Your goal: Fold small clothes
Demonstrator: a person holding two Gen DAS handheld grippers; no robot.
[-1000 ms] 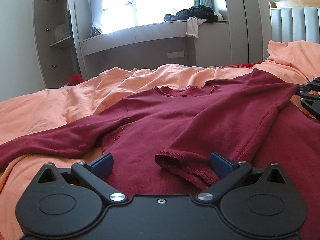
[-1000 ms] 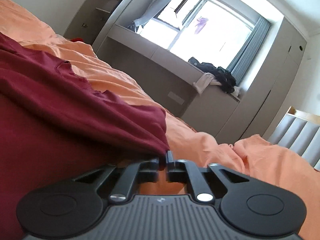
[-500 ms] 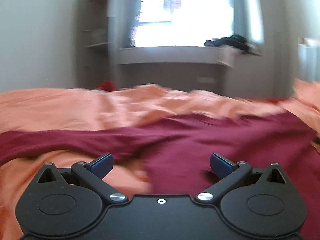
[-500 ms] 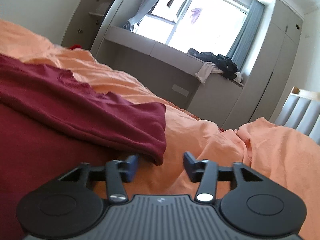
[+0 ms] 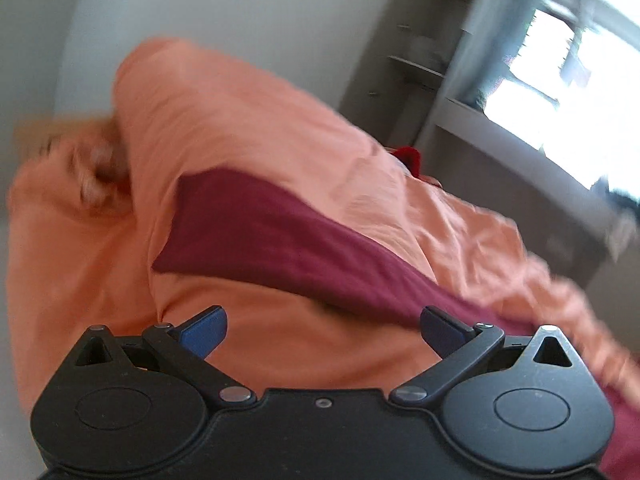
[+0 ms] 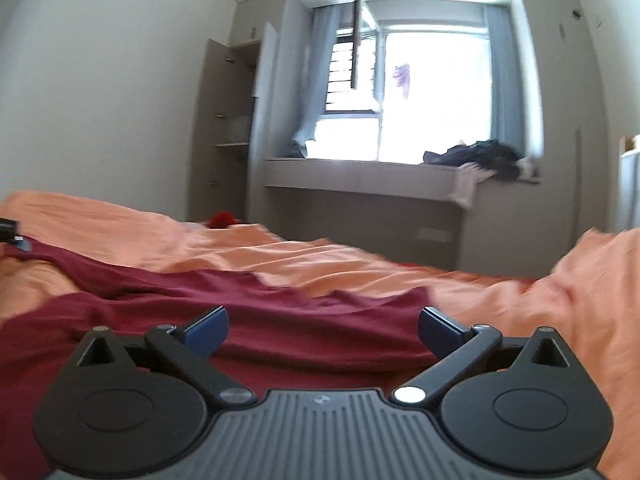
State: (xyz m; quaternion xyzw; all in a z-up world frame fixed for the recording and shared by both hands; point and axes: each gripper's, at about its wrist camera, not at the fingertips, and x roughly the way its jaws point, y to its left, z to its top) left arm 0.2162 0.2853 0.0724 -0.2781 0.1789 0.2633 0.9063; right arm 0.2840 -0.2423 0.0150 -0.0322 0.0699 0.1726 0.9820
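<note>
An orange bedsheet (image 6: 360,264) covers the bed, rumpled, under a bright window (image 6: 432,92). On the bedsheet lies a dark red shirt (image 6: 280,320), spread out, one sleeve (image 5: 280,240) stretched flat across the sheet. The right hand-held gripper (image 6: 323,330) hovers over the shirt's body, its jaws opening wide with nothing pinched between them. The left hand-held gripper (image 5: 323,330) is released too, jaws wide apart above bare sheet just beside the sleeve; that view is blurred.
</note>
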